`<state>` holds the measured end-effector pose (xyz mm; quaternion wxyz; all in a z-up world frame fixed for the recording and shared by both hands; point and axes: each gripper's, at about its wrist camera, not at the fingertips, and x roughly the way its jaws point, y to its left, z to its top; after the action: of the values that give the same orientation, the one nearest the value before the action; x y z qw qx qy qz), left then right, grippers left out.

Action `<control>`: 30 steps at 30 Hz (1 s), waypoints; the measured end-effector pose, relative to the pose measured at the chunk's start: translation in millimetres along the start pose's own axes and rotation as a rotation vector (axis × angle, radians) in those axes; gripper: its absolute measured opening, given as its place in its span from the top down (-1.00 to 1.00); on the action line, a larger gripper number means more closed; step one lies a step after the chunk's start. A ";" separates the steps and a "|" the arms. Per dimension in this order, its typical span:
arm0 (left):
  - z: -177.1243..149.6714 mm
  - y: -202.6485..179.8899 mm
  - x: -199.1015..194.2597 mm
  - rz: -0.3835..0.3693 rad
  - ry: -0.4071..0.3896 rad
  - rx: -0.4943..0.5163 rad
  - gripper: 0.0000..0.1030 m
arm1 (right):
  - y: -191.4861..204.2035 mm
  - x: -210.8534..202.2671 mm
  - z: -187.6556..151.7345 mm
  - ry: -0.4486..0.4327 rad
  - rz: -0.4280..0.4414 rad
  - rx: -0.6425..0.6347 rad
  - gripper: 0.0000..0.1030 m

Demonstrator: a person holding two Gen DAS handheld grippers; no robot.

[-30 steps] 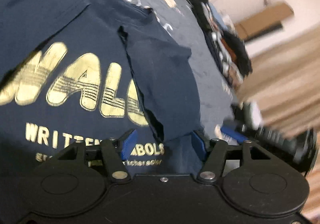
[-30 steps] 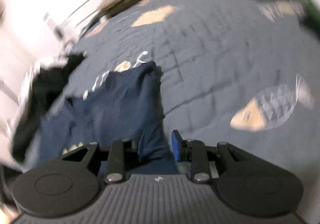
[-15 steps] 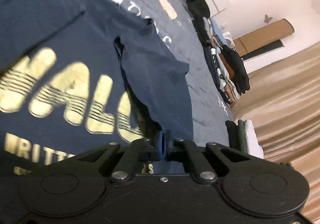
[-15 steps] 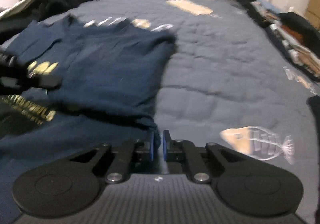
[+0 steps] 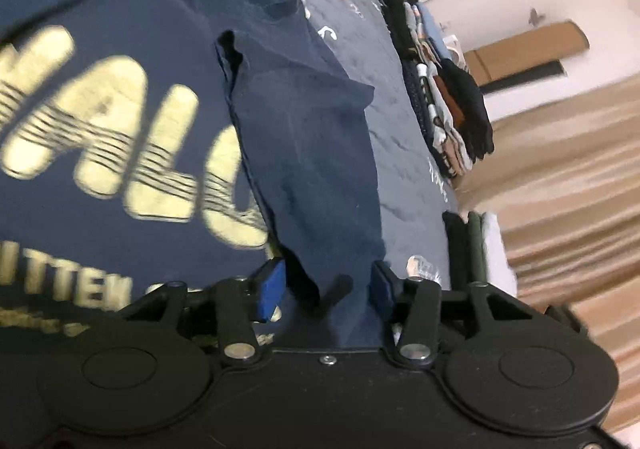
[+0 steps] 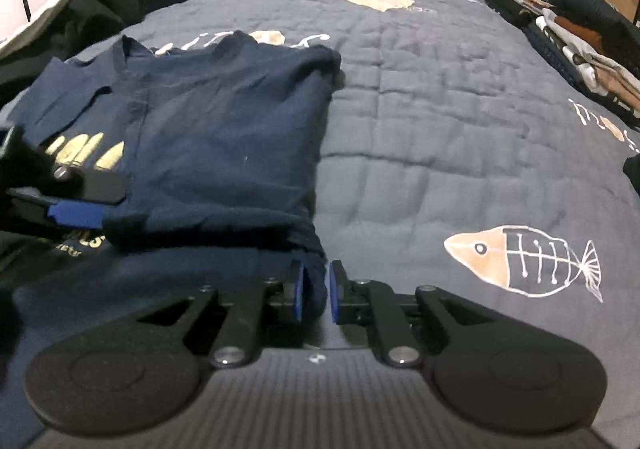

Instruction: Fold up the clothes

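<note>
1. Clearly, one side fold of the navy T-shirt [image 6: 224, 137] is in hand: its right side panel lies turned over the printed front and covers the end of the gold lettering [image 5: 112, 137].
2. Left of that flap, the left gripper [image 5: 326, 283] stands wide open, its blue pads on either side of the flap's lower edge but holding nothing.
3. At the flap's near right corner, the right gripper [image 6: 316, 291] is only a little open; a hanging bit of cloth sits between the pads, and I cannot tell if they pinch it.
4. I judge the next move needs both grippers free of the flap, then the same turn for the opposite side.
5. The shirt lies on a grey-blue quilt [image 6: 440, 109] with fish drawings.
6. Right of the shirt, folded stacks [image 6: 580, 37] line the bed edge; left of it, dark loose clothes [image 6: 92, 5] lie in a heap.
</note>
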<state>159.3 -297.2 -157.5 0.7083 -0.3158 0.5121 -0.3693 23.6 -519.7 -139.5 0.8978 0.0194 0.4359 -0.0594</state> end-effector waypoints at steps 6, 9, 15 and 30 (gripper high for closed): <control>-9.0 -3.8 -18.8 0.022 0.018 0.095 0.98 | -8.8 4.9 -1.1 0.018 0.009 0.044 0.76; -13.5 1.1 -30.1 0.073 0.063 0.130 0.97 | -7.8 1.5 3.0 0.051 0.009 0.050 0.75; 15.7 -2.9 -66.1 0.136 -0.078 0.226 0.11 | -19.6 -29.4 14.9 0.052 0.069 0.101 0.75; 91.5 -19.1 -10.8 0.255 -0.090 0.586 0.92 | 38.5 -8.2 13.1 -0.182 0.310 0.223 0.55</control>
<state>241.0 -291.8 -111.2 0.8316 -0.0475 0.3875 -0.3950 33.5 -481.8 -125.6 0.9242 0.1801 0.3355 0.0301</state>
